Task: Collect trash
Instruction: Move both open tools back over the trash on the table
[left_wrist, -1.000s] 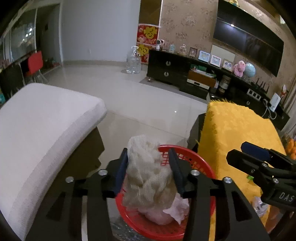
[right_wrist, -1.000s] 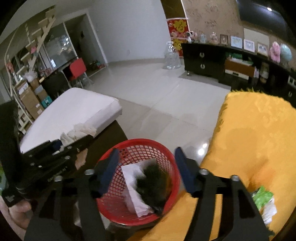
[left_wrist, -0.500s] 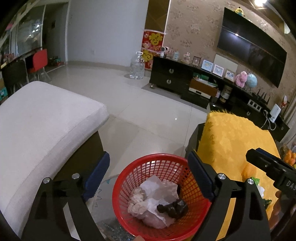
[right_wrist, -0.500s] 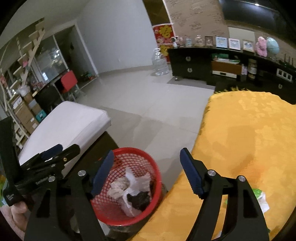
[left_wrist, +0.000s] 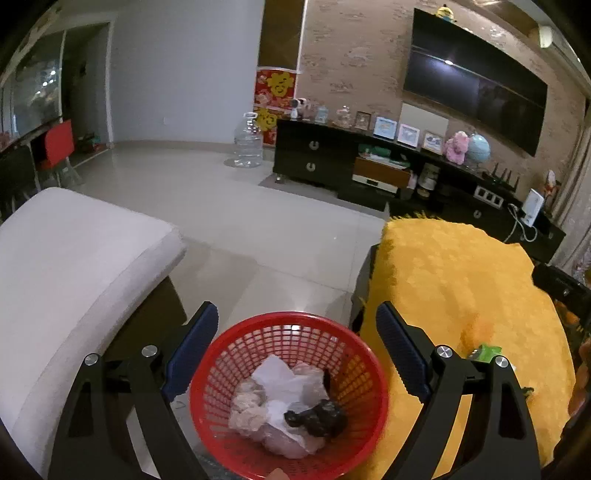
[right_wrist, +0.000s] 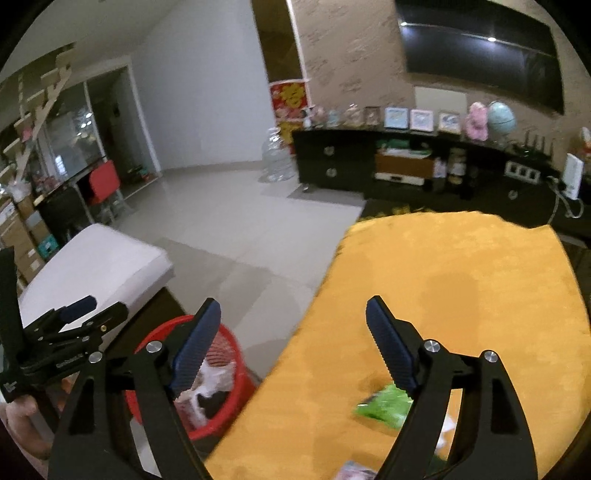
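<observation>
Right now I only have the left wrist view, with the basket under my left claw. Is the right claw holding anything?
Observer: No, the right claw is open and empty.
Operator: Any trash near it?
Observer: A green wrapper lies on the yellow cloth, just by the claw's right finger. It is blurred.

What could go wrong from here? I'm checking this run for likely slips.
The green crumpled wrapper lies on the fuzzy yellow cloth, so the open right gripper might pinch fabric along with it. The red plastic mesh basket sits beside the cloth's edge; a careless swing could tip it.
</observation>
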